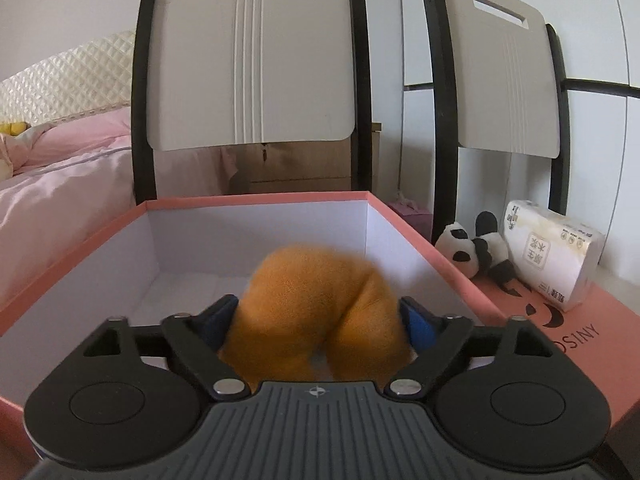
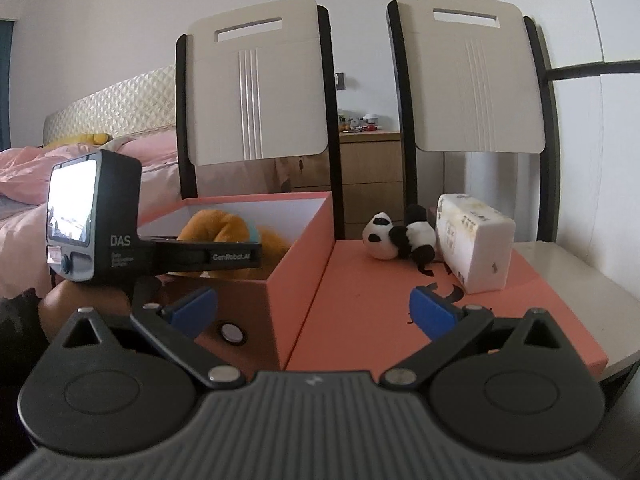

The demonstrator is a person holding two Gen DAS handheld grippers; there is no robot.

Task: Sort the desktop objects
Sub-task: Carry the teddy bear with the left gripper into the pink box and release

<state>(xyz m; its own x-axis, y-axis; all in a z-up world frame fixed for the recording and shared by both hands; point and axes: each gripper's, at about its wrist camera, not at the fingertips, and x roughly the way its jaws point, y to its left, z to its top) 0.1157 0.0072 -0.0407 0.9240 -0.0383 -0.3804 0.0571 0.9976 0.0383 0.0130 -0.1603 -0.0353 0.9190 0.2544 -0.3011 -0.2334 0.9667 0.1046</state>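
Observation:
My left gripper (image 1: 318, 316) holds an orange plush toy (image 1: 316, 304) between its blue pads, over the open pink box (image 1: 256, 199) with white inner walls. The right wrist view shows the left gripper (image 2: 224, 256) and the plush (image 2: 224, 224) at the box (image 2: 296, 248). My right gripper (image 2: 314, 308) is open and empty, low in front of the pink lid (image 2: 380, 304). A panda plush (image 2: 400, 236) and a white tissue pack (image 2: 472, 240) lie on the lid; both show in the left wrist view, the panda (image 1: 476, 250) and the pack (image 1: 552, 252).
Two white chairs with black frames (image 2: 256, 88) (image 2: 476, 80) stand behind the table. A bed with pink bedding (image 2: 24, 184) is at the left. A wooden cabinet (image 2: 368, 176) is behind. The grey table surface (image 2: 592, 292) shows at the right.

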